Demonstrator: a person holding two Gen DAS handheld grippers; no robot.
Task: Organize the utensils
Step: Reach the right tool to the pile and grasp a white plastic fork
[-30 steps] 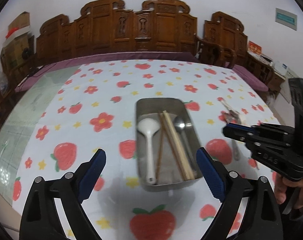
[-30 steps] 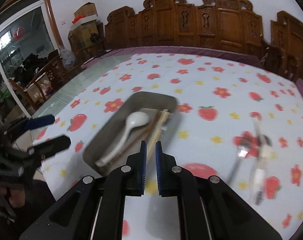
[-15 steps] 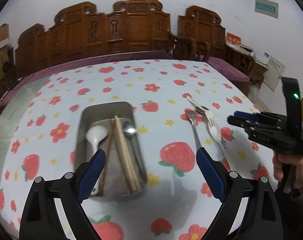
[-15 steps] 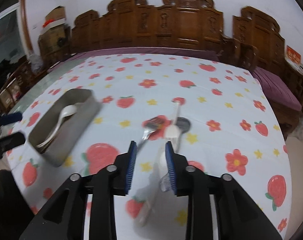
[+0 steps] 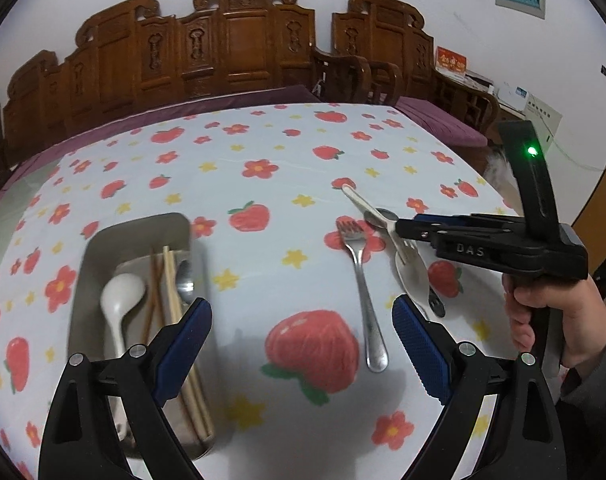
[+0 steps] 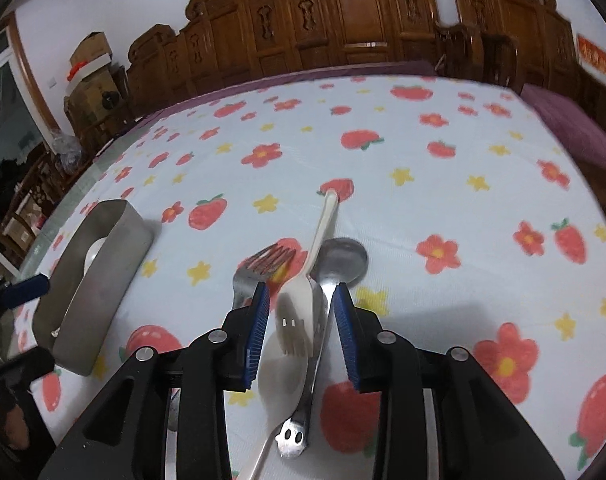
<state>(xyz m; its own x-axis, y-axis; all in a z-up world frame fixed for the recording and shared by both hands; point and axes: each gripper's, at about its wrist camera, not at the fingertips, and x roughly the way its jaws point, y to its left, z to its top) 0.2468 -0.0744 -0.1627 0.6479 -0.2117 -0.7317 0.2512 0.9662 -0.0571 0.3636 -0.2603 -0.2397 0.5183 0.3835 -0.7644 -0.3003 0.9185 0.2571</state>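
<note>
The metal tray (image 5: 137,236), earlier centred under the left gripper (image 5: 301,344), now lies off to its left; that gripper gapes wide. The right gripper (image 6: 303,312) has half-opened, straddling the white plastic fork (image 6: 299,308) on the tablecloth (image 6: 463,200).

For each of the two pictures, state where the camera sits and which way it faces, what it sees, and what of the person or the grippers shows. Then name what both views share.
Left wrist: sits on the left gripper, faces across the table; sees the metal tray, metal fork, right gripper and hand.
Right wrist: sits on the right gripper, looks down at the white fork and metal spoon.
Shared: tray, loose utensils, strawberry cloth.
</note>
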